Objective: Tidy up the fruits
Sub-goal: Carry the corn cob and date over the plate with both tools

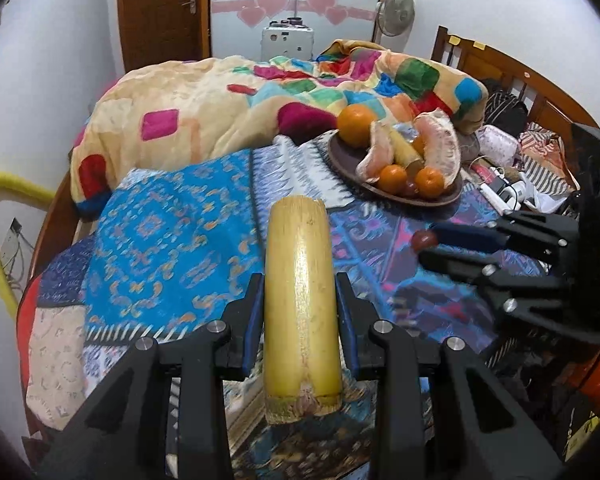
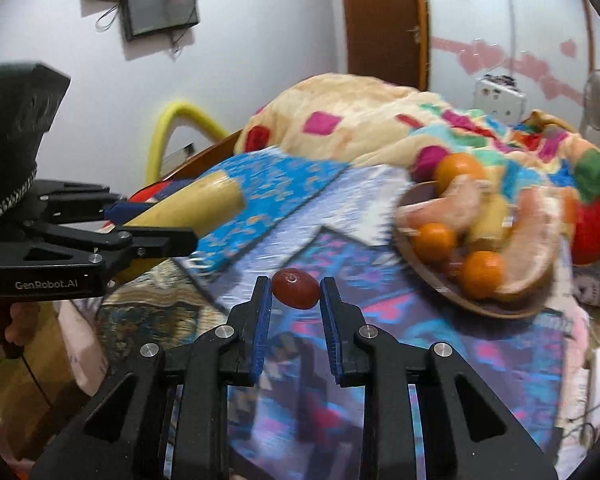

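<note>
Left gripper (image 1: 300, 304) is clamping a peeled sugarcane piece (image 1: 300, 300) above the bedspread (image 1: 172, 240); right gripper (image 2: 294, 292) is pinching a small red fruit (image 2: 295, 289). Both look mid-carry; next is lowering each onto the fruit plate (image 1: 396, 196) without knocking the oranges.

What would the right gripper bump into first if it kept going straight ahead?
Its fingers already hold a small red fruit. Straight past the right gripper lies the patterned bedspread, then probably the folded blanket. The fruit plate sits off to its right, though depth is unclear.
</note>
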Tool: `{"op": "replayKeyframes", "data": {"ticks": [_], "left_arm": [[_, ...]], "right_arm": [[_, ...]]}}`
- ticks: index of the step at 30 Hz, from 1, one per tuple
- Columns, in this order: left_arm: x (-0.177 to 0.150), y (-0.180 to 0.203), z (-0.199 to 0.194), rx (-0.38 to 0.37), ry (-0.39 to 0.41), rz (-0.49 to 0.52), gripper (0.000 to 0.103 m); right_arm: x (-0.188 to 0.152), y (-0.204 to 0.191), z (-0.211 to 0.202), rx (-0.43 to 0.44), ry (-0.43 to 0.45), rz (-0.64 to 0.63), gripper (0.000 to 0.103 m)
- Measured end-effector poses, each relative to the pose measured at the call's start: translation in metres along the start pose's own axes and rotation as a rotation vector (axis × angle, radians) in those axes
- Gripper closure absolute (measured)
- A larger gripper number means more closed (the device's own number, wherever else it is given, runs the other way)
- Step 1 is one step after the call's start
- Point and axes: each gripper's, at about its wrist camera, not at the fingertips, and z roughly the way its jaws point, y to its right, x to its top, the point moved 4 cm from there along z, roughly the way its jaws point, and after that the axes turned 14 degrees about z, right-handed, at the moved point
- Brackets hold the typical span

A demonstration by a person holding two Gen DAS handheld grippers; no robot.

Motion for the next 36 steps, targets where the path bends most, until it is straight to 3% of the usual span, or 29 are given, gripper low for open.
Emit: {"op": "replayKeyframes", "data": {"ticks": [10, 20, 30, 36], "left_arm": [[0.047, 0.025, 0.032, -0.047, 0.035, 0.032, 0.069], [0.1, 0.05, 0.074, -0.084, 0.046, 0.072, 0.069], [0.134, 0.065, 0.116, -0.112, 0.026, 0.081, 0.069], [0.144, 0.071, 0.131, -0.083, 0.012, 0.102, 0.069]], "right_arm": [[0.018, 0.075, -0.028, -0.128, 0.074, 0.079, 0.08], [0.03, 0.127, -0.034, -0.192, 0.117, 0.113, 0.08], [0.025, 0.151, -0.012, -0.186, 0.073, 0.127, 0.08], [0.029, 0.153, -0.005, -0.147, 0.039, 0.124, 0.08]]}}
